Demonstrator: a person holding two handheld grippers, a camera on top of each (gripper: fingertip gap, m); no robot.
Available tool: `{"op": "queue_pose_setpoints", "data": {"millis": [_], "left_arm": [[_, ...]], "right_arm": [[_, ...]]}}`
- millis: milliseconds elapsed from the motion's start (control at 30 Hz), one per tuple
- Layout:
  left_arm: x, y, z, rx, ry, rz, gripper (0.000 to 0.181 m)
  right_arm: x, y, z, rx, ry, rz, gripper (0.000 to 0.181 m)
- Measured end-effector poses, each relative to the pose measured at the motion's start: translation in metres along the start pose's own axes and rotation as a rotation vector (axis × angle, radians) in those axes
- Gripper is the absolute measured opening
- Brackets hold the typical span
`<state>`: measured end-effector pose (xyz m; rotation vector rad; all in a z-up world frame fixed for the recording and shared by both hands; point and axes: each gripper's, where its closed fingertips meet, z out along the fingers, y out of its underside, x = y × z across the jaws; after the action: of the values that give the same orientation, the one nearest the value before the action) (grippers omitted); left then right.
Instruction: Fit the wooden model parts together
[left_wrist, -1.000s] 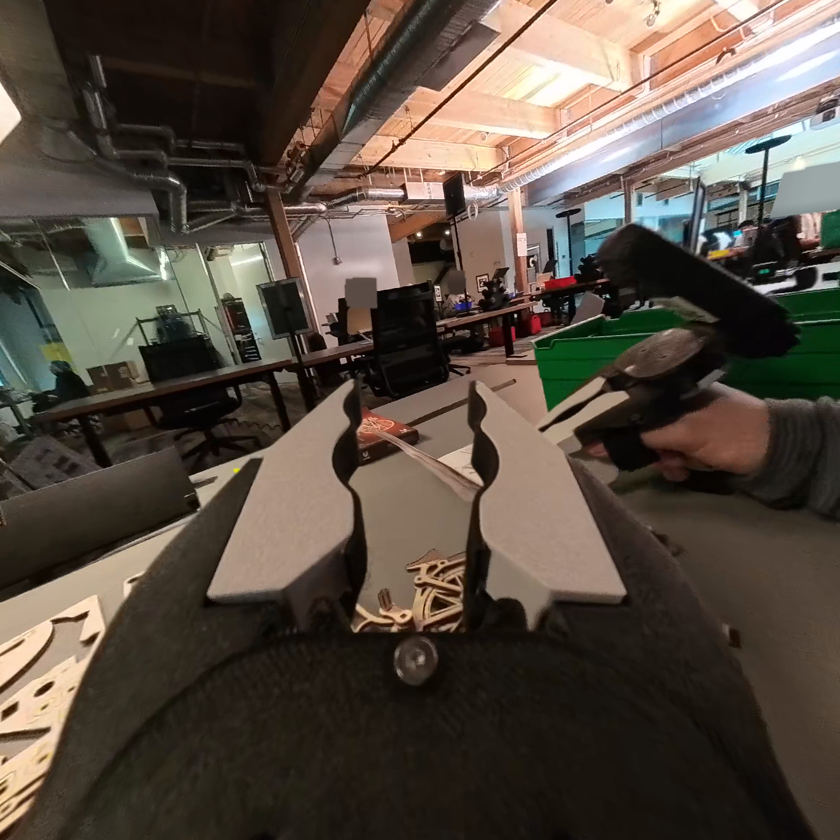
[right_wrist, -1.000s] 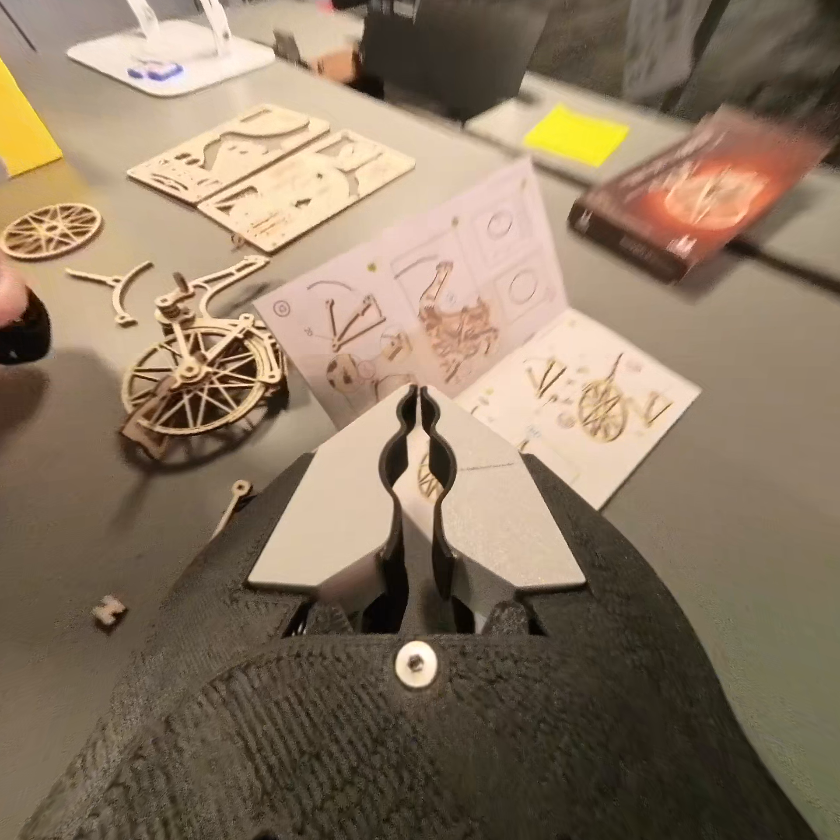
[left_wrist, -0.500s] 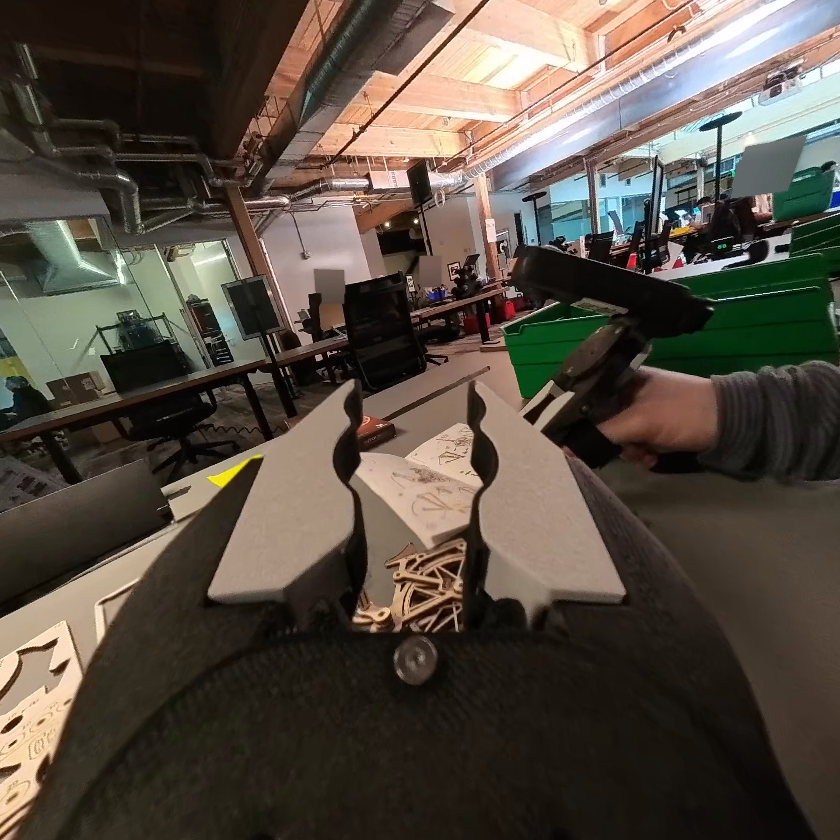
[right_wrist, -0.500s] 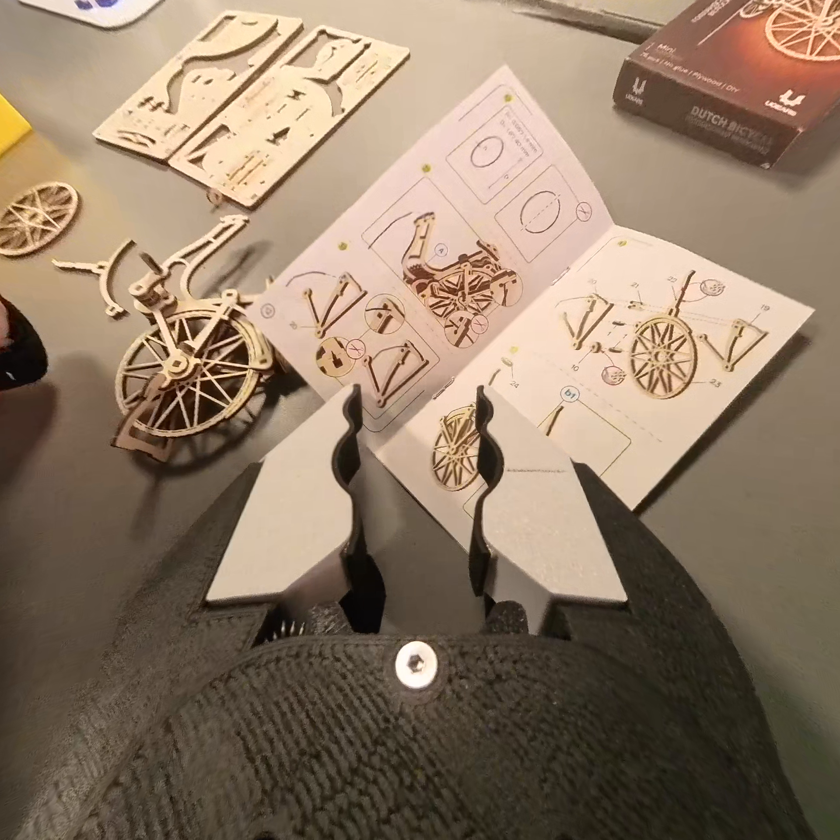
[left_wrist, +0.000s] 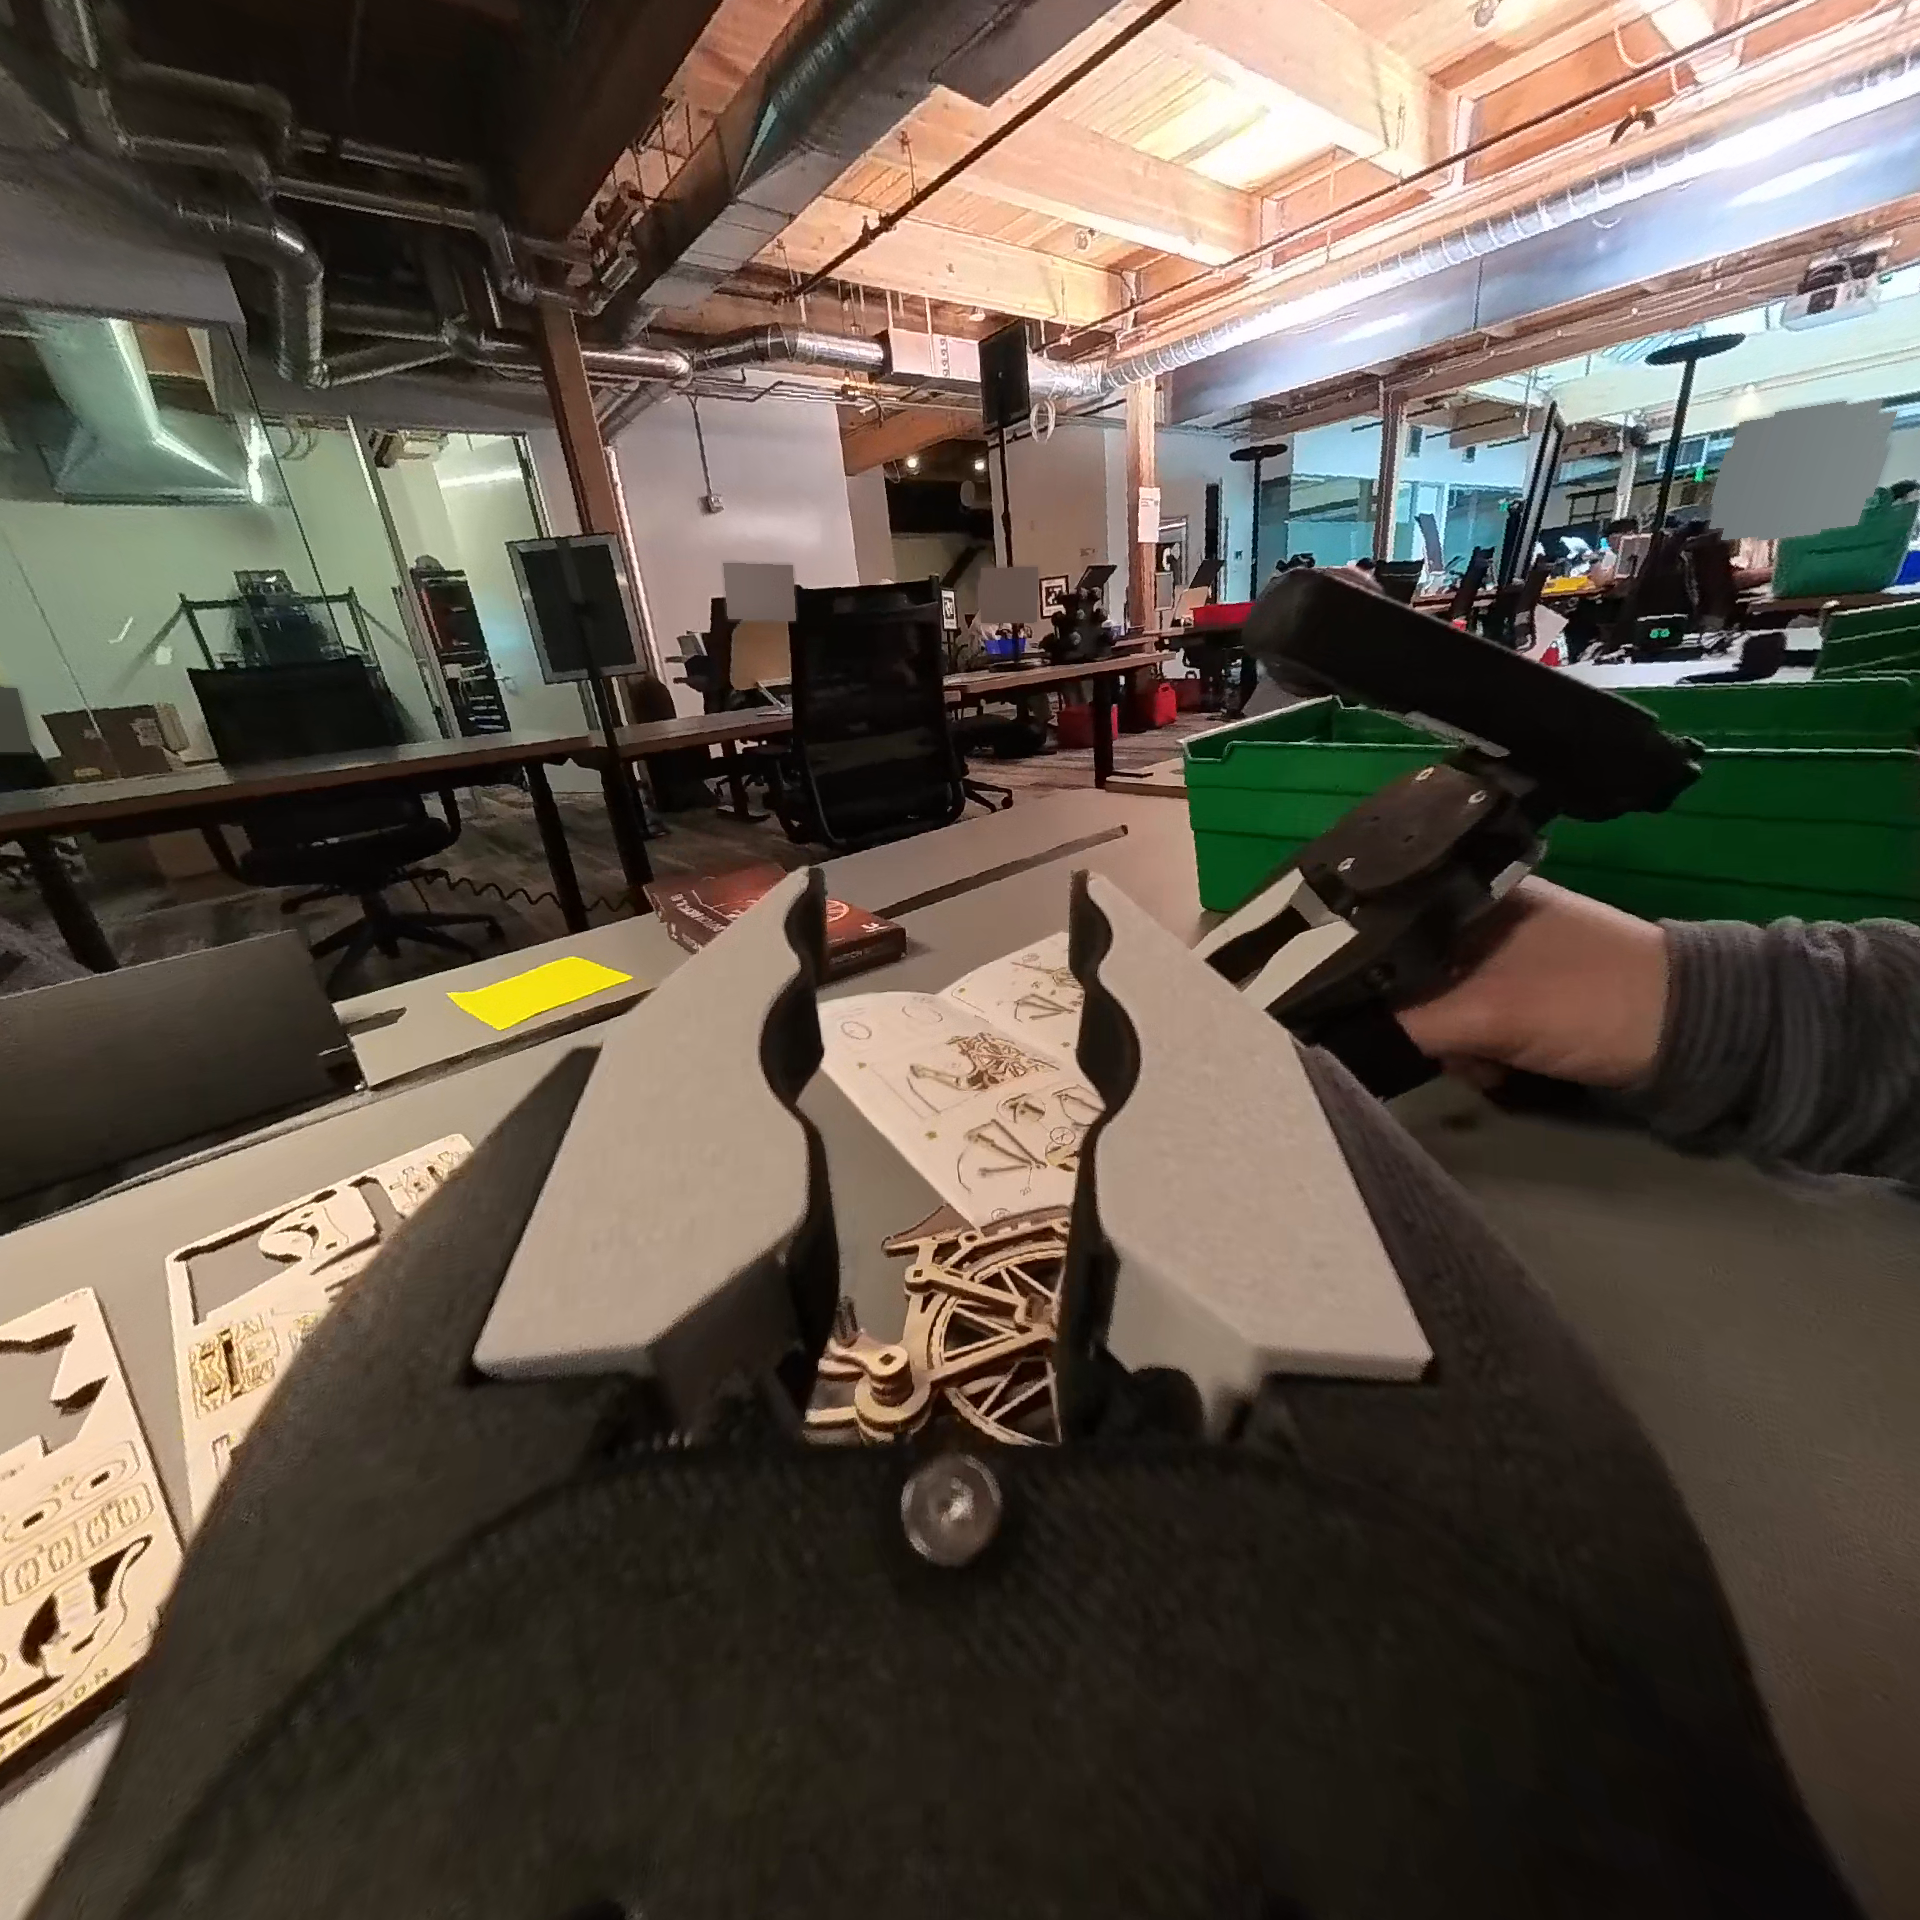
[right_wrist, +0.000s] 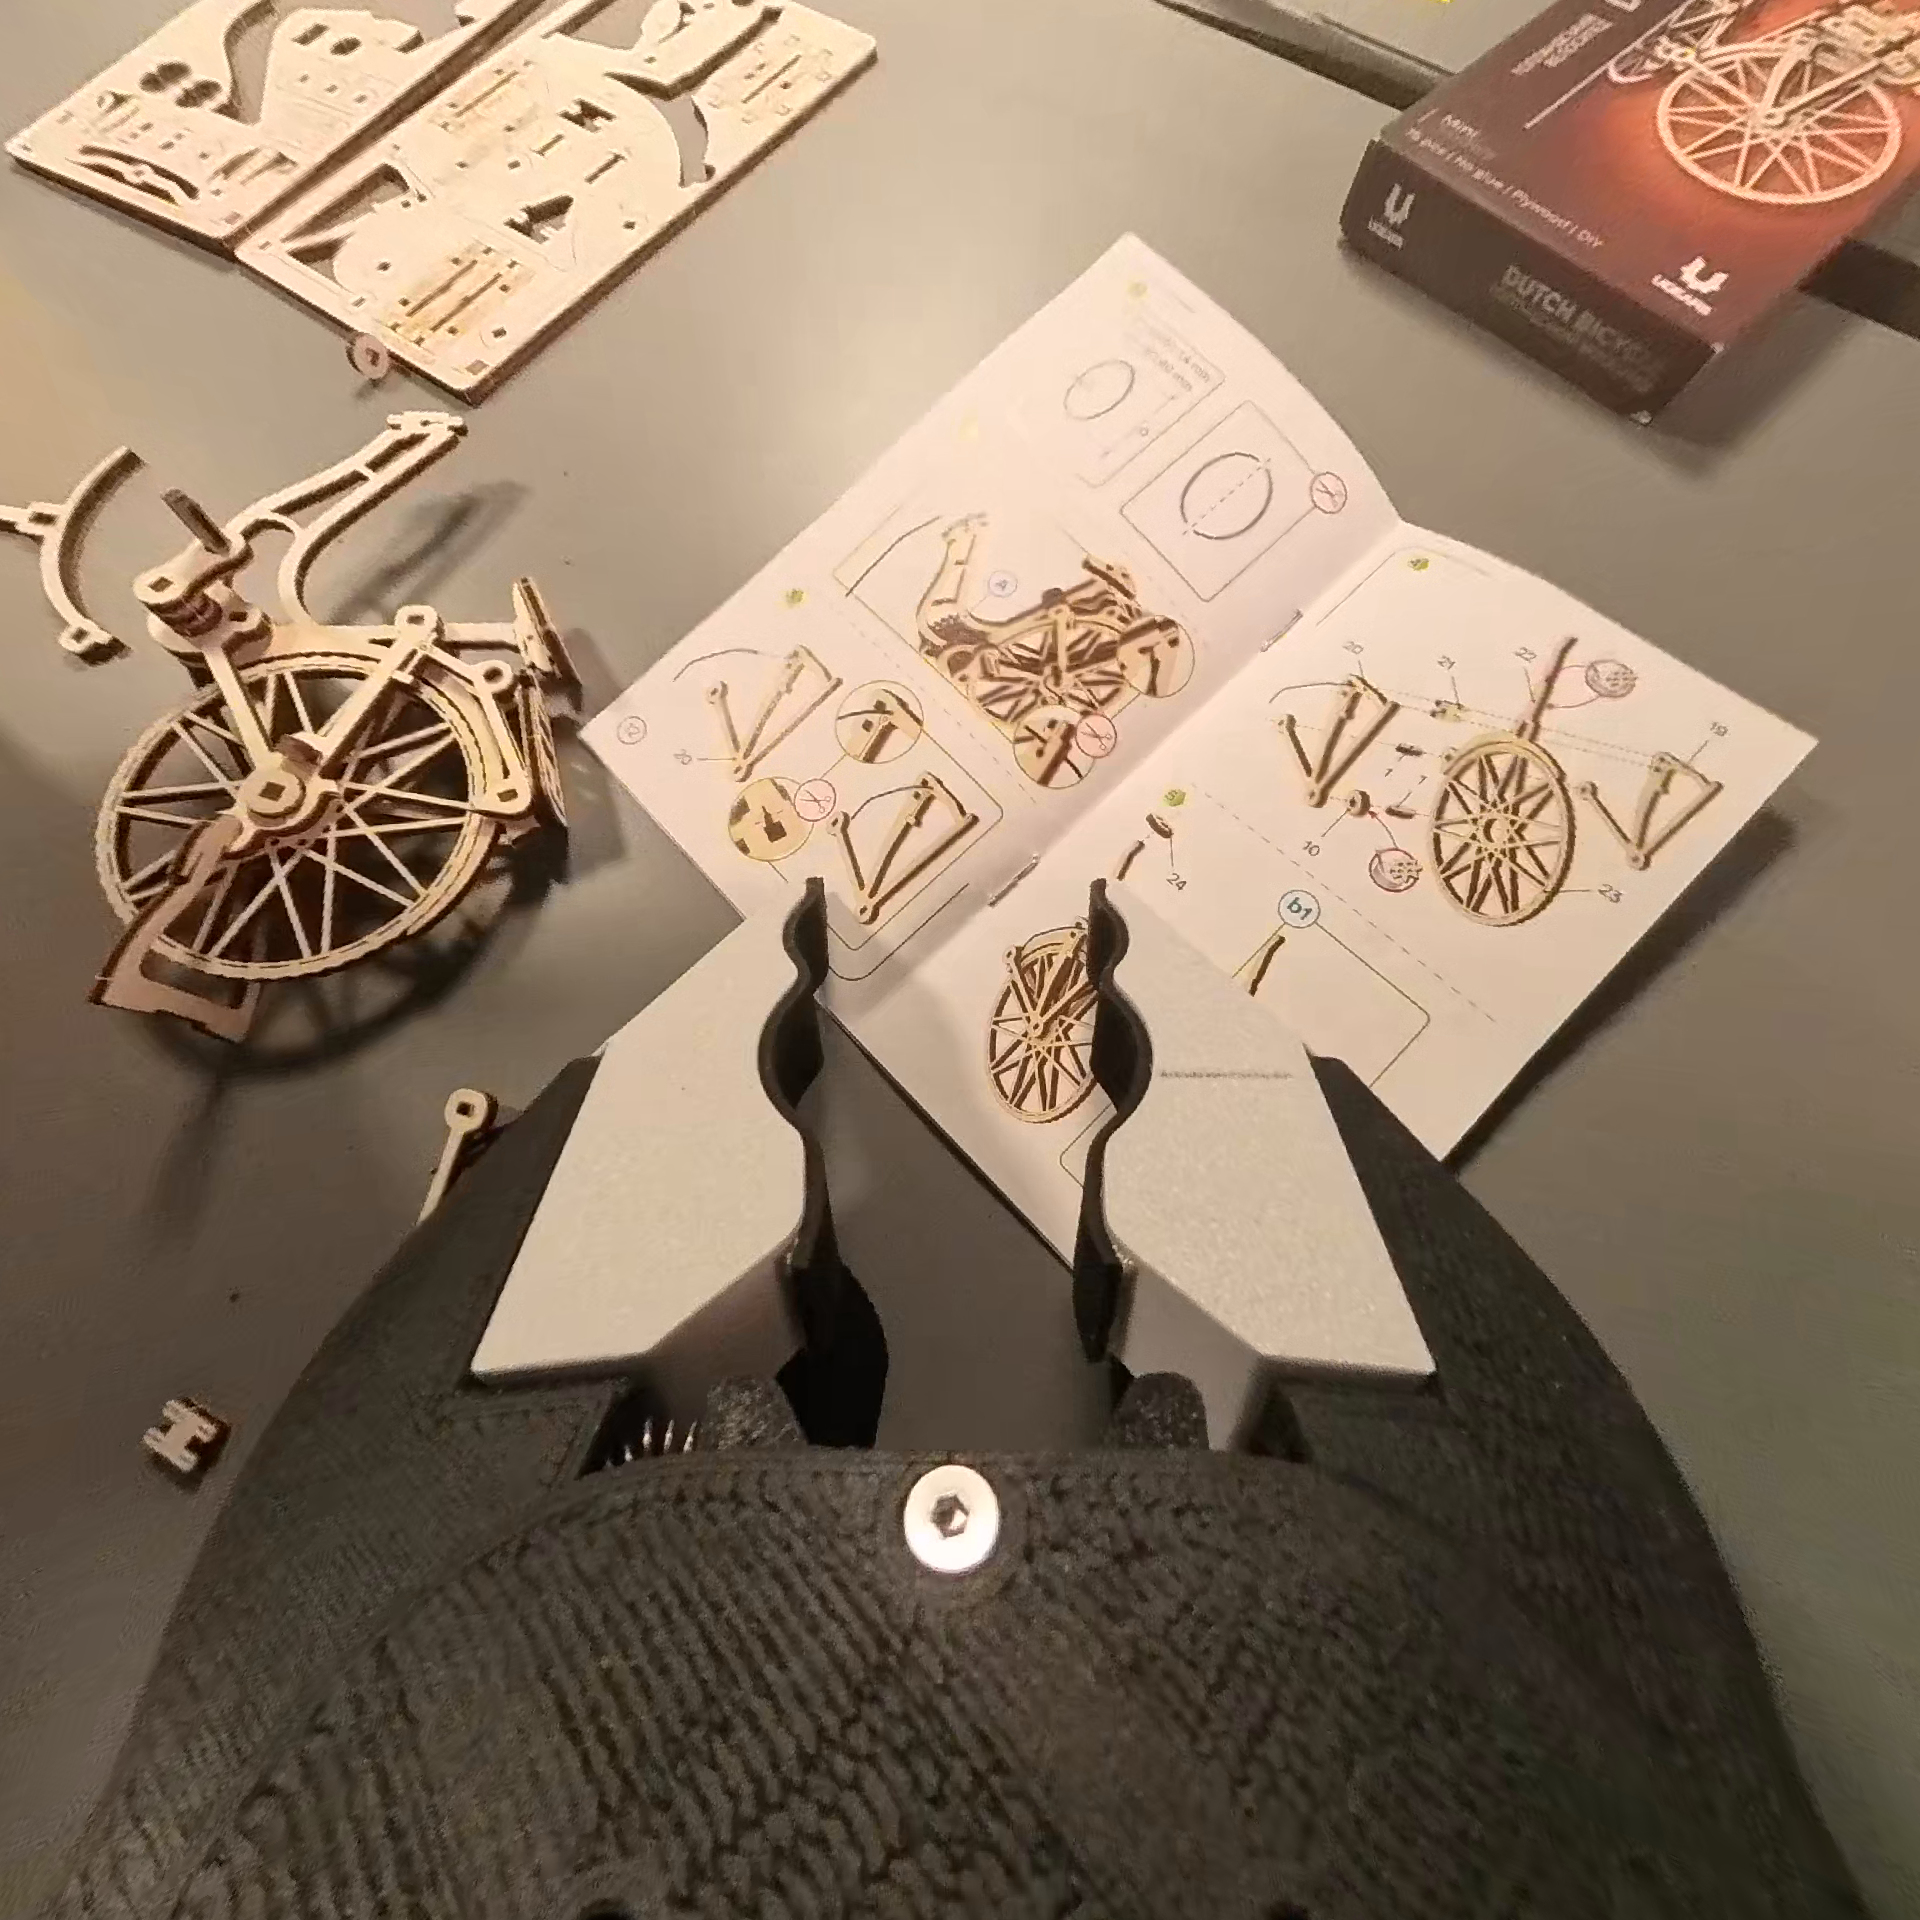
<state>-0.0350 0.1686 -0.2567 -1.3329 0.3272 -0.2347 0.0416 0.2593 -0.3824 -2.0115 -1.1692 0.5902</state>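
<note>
I work at a grey tabletop (right_wrist: 1558, 1299) in a large open office with exposed wooden ceiling beams, long desks, black chairs and green bins (left_wrist: 1714, 800).

My left wrist view looks level across the room. It shows my right hand (left_wrist: 1538, 997) in a grey sleeve, holding my right tongs (right_wrist: 954, 904) tilted downward above the open instruction booklet (left_wrist: 966, 1081). A yellow note (left_wrist: 540, 989) lies farther back.

My right wrist view looks steeply down. It shows the partly built wooden bicycle model (right_wrist: 301, 790) lying on its side just left of the booklet, two punched-out part sheets (right_wrist: 447, 156) behind it, small loose wooden pieces (right_wrist: 187, 1436) nearby, and a dark box (right_wrist: 1683, 187) at upper right.

My left tongs (left_wrist: 943, 894) are open and empty, hovering directly over the model. My right tongs are also open, holding nothing.
</note>
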Motion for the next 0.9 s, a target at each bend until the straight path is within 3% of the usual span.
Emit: {"op": "queue_pose_setpoints", "data": {"millis": [300,700,900], "left_arm": [[-0.003,0.000,-0.001,0.000,-0.007,-0.027,0.046],[-0.001,-0.002,-0.002,0.013,0.004,-0.016,0.046],[-0.005,-0.002,-0.003,0.014,-0.005,-0.031,0.046]], "right_arm": [[0.000,-0.001,-0.001,0.010,-0.007,0.007,0.050],[-0.007,-0.019,-0.020,0.179,-0.003,-0.072,0.047],[-0.001,-0.062,-0.072,0.604,0.146,-0.260,0.028]]}}
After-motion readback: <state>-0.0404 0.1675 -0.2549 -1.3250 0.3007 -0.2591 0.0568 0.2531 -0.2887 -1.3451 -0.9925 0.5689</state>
